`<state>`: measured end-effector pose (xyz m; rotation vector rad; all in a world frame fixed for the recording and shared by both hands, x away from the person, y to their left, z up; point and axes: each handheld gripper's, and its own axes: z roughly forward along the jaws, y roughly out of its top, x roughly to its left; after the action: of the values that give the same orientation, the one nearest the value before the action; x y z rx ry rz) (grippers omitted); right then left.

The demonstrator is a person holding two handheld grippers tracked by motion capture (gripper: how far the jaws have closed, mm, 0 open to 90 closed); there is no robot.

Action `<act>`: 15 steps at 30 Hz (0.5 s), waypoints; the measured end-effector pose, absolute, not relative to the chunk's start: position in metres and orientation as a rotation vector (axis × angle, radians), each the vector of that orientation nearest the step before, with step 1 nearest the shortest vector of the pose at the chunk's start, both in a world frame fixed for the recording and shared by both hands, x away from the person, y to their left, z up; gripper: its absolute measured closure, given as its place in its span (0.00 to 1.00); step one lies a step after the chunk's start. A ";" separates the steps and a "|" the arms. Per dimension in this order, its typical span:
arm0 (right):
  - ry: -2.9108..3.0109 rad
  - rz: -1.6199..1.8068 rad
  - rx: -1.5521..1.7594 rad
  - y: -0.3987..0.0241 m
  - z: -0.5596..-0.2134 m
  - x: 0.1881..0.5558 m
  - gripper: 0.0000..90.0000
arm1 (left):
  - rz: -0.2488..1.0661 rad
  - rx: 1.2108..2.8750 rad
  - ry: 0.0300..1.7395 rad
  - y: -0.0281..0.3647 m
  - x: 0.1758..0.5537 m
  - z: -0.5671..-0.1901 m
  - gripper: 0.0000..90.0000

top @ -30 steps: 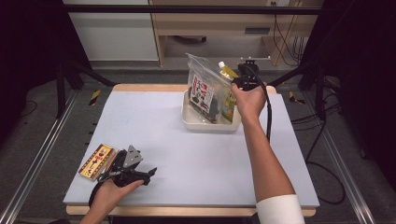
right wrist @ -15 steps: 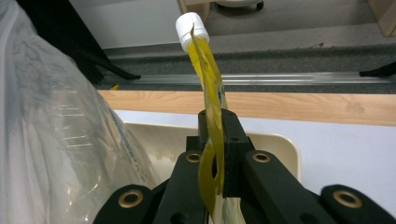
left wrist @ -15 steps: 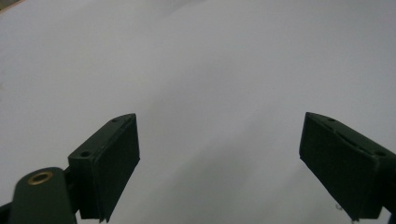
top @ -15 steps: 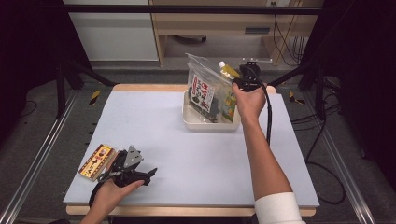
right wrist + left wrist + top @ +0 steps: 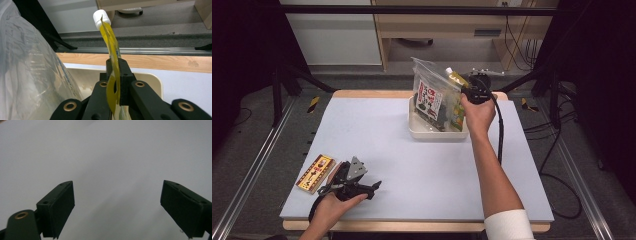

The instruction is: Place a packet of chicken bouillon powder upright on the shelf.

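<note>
Currently we hold the yellow spouted pouch point(image 5: 111, 60) pinched upright in our right gripper point(image 5: 115, 75) jaws over the far white tub point(image 5: 432, 132), while our left gripper point(image 5: 117, 205) rests open on the near-left desk point(image 5: 412, 170).

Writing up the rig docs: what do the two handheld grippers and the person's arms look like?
Both grippers are black. The left gripper carries a grey three-cornered plate on top; its jaws are flat, blocky black pads with small screw holes. The right gripper has black linkage arms with brass-coloured pivot rings, and a black cable trails from it. Forearms are bare; a white sleeve covers the right upper arm.
</note>
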<state>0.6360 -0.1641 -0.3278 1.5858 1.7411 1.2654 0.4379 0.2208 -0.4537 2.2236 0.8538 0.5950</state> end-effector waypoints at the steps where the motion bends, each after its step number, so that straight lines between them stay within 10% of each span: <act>1: 1.742 1.269 1.588 -0.164 -0.328 0.635 1.00 | 0.595 2.222 0.853 0.221 0.438 -0.454 0.13; 15: 1.777 1.232 1.542 -0.159 -0.336 0.622 1.00 | 0.595 2.230 0.853 0.221 0.438 -0.454 0.13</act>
<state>0.6221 -0.1585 -0.3361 1.5422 1.7766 1.2324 0.4380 0.2205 -0.4541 2.2301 0.8526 0.5953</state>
